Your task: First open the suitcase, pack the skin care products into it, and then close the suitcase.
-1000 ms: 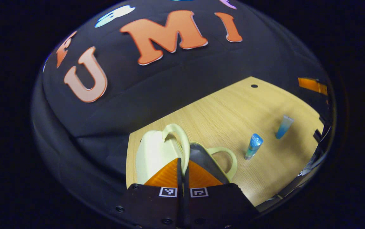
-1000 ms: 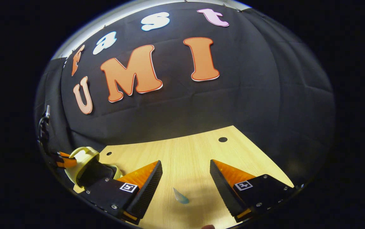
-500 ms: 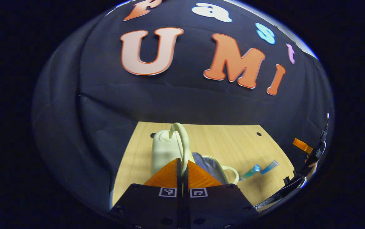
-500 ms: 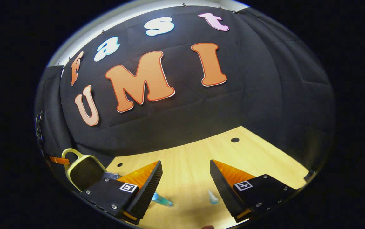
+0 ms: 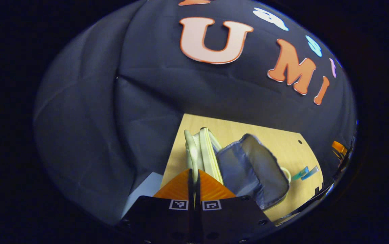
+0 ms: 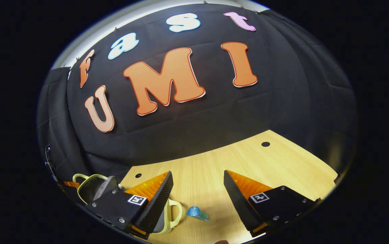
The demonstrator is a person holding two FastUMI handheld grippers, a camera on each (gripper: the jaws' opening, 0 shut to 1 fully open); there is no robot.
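Left gripper (image 5: 193, 176): two wedge-shaped fingers, ribbed on outer faces, tapering toward tips. Each mounted on flat black block; small square black-and-white marker at front edge of each block (image 5: 179, 204). Dark round screw heads along block corners and lower edge.

Right gripper (image 6: 197, 189): same build. Wedge fingers (image 6: 157, 189) with finely ridged dark inner pads. Black mounting blocks, silver screws at corners, one square marker per block (image 6: 259, 197). Thin strip visible under each block's lower end.
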